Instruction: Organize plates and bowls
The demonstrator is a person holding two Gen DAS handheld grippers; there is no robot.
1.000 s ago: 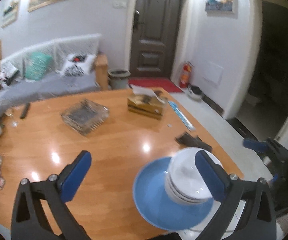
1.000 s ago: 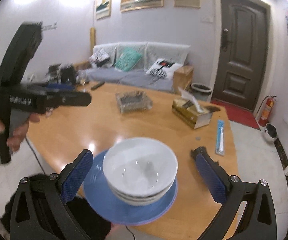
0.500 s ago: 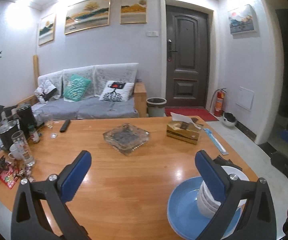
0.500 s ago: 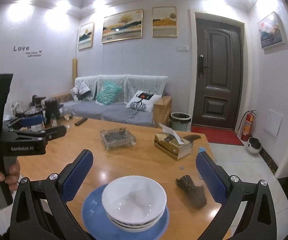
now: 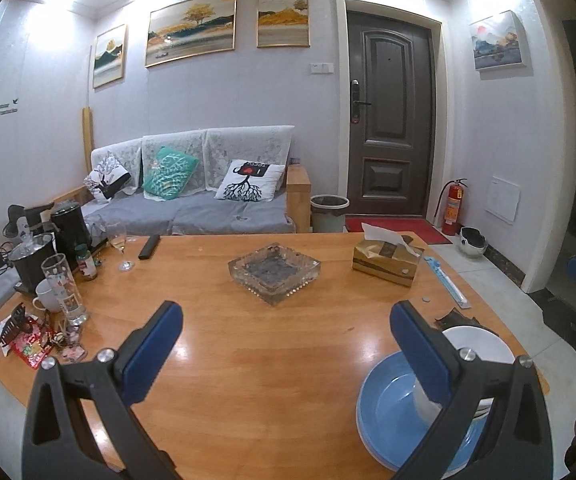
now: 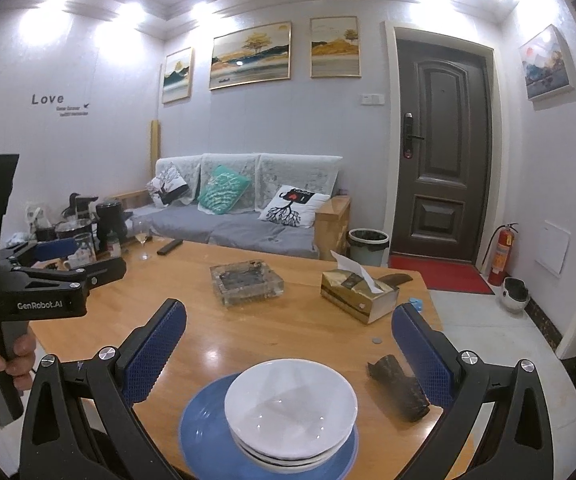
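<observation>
A stack of white bowls [image 6: 290, 410] sits on a blue plate [image 6: 204, 436] at the near edge of the wooden table [image 6: 288, 336]. My right gripper [image 6: 288, 356] is open and empty, held above and just behind the stack. My left gripper [image 5: 284, 350] is open and empty over bare table to the left of the plate [image 5: 388, 412]; its right finger hides part of the bowls [image 5: 484, 344]. The left gripper also shows in the right wrist view [image 6: 60, 268], held in a hand at the far left.
A glass ashtray [image 5: 274, 272] and a tissue box [image 5: 386, 258] stand mid-table. A dark crumpled object [image 6: 398, 386] lies right of the bowls. Glasses, a mug, kettles and wrappers [image 5: 52, 280] crowd the left end. A sofa [image 5: 192, 196] stands behind.
Both grippers have tilted up and pulled back from the stack, so more of the room shows. The bowls and plate have stayed in place. Both grippers remain open.
</observation>
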